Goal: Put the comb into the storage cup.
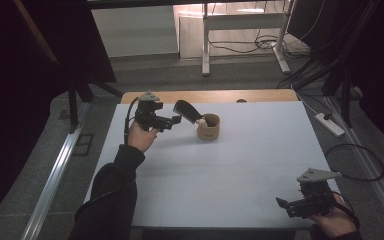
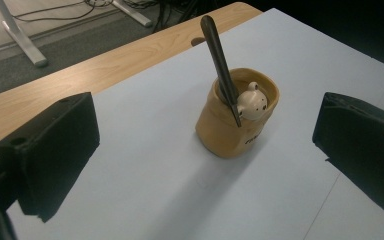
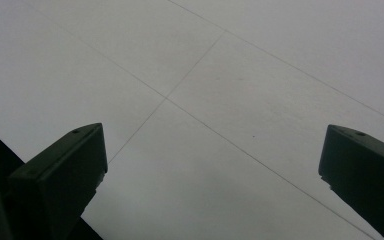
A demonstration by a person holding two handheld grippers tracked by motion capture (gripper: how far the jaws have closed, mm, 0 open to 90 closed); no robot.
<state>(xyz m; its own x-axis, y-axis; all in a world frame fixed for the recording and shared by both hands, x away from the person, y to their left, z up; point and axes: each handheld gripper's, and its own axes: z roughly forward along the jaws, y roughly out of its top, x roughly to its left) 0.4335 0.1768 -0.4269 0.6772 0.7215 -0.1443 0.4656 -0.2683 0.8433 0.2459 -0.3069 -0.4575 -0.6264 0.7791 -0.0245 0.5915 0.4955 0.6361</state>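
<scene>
**Left gripper wide open beside the cup, right one parked low**

My left hand (image 1: 141,136) is up at the far left of the white table (image 1: 240,165), forearm stretched forward from the bottom edge, wrist cocked so the left gripper (image 1: 176,120) points right, toward the tan cup (image 1: 208,128). Its jaws stand wide apart and grip nothing. In the left gripper view the cup (image 2: 230,125) sits between the two black jaws but farther off, touching neither. The cup stands upright on the white top, near the wooden strip (image 2: 80,80) at the far edge. A dark spoon (image 2: 220,65) leans in it, handle rising up and away, and a small cream bear figure (image 2: 252,101) peeks over the rim just beside the spoon. From above, the spoon's dark end (image 1: 186,110) lies just beside my jaw tips; whether they touch, I cannot tell.

My right hand (image 1: 332,220) rests at the near right corner, well apart from the cup. The right gripper (image 1: 286,206) points left, jaws spread wide over bare table (image 3: 205,100), clamping nothing.
</scene>
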